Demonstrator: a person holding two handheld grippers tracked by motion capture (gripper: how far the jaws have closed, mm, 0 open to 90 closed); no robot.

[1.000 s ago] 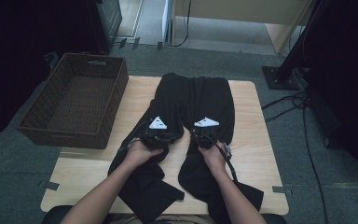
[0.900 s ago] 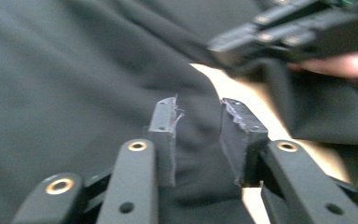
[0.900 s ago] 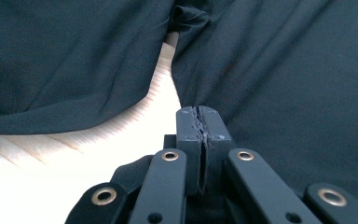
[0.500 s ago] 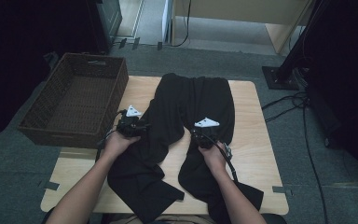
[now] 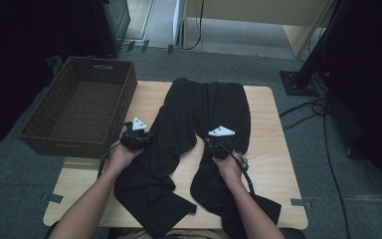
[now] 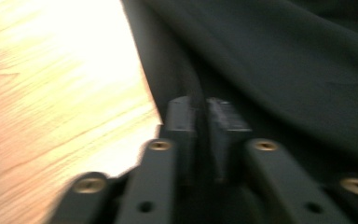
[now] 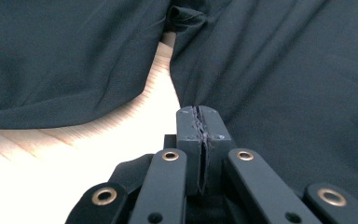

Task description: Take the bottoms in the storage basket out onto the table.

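Observation:
Black trousers (image 5: 204,109) lie flat on the wooden table (image 5: 273,149), waist at the far end, legs toward the person. My left gripper (image 5: 142,137) is at the outer edge of the left leg. Its jaws have just been closing, and the left gripper view shows the gripper (image 6: 201,109) pressed together on the edge of the trousers (image 6: 284,60), beside bare table (image 6: 51,93). My right gripper (image 5: 216,140) sits on the inner edge of the right leg. The right gripper view has this gripper (image 7: 199,116) shut on a fold of the trousers (image 7: 284,70).
A dark wicker basket (image 5: 79,107) stands just left of the table, close to my left hand. Both trouser cuffs hang over the near table edge. On the carpet to the right lie cables (image 5: 323,114) and a stand's base (image 5: 298,82).
My left hand has slid left from the middle of the trousers to the outer edge of the left leg, and its jaws have closed there. The right hand has stayed put.

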